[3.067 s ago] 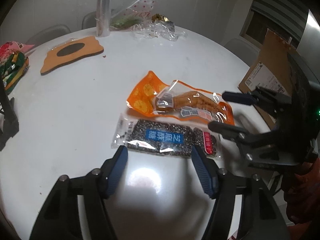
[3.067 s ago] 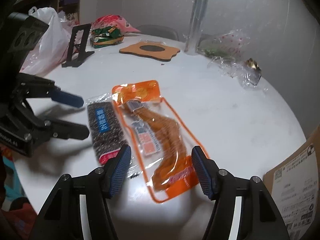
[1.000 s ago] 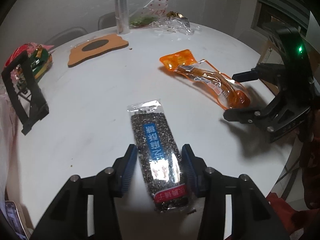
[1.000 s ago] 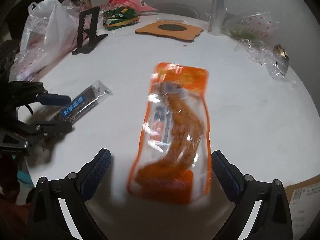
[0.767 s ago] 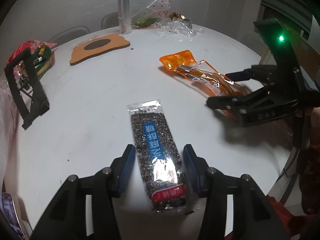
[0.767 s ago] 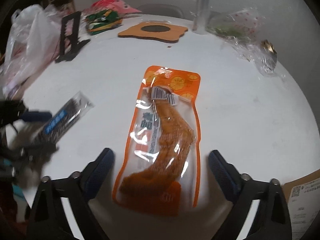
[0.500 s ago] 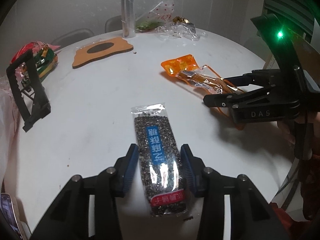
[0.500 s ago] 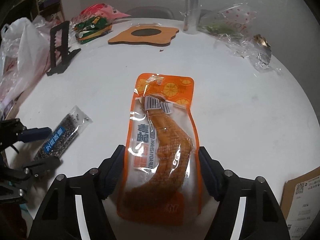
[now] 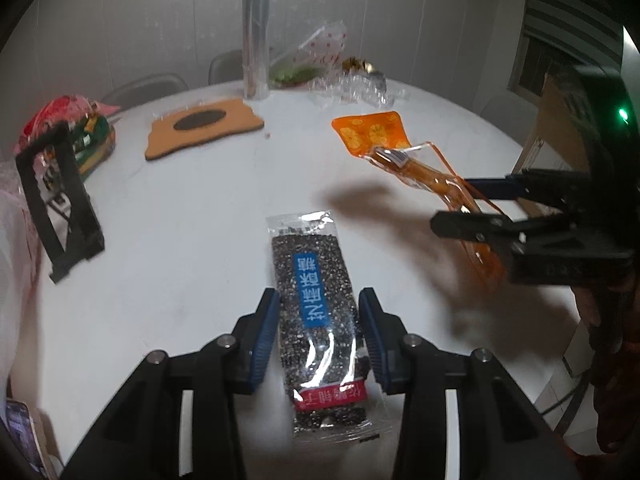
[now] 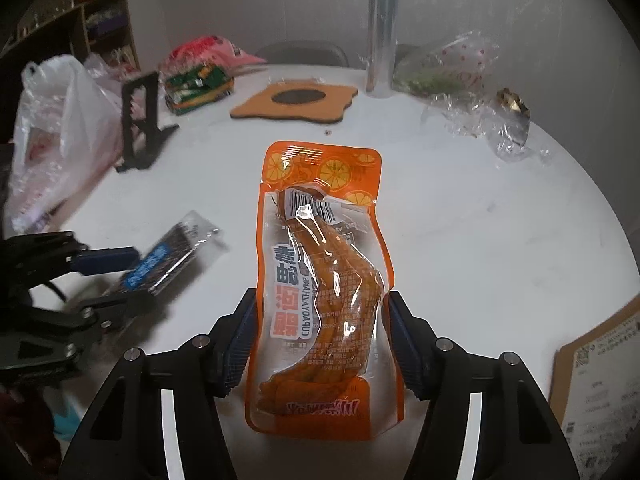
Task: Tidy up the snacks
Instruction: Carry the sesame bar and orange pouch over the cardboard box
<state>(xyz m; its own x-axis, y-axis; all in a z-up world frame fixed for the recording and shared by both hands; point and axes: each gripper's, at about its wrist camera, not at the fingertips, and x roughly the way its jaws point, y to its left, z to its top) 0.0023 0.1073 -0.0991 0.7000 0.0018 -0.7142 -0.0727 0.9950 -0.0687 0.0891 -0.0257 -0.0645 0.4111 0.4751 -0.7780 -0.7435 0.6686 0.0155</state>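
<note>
Orange pouch (image 10: pixel 320 280), one, in closing right hand-held gripper (image 10: pixel 318 332); sesame bar (image 9: pixel 318 312), one, in closing left (image 9: pixel 318 332).

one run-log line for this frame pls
left hand-held gripper: closing on black sesame bar in clear wrapper | right hand-held gripper: closing on orange snack pouch, lifted off white round table

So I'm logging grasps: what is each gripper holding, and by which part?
Left gripper, closing: black sesame bar, side edges, lower half. Right gripper, closing: orange snack pouch, side edges, lower half.
</note>
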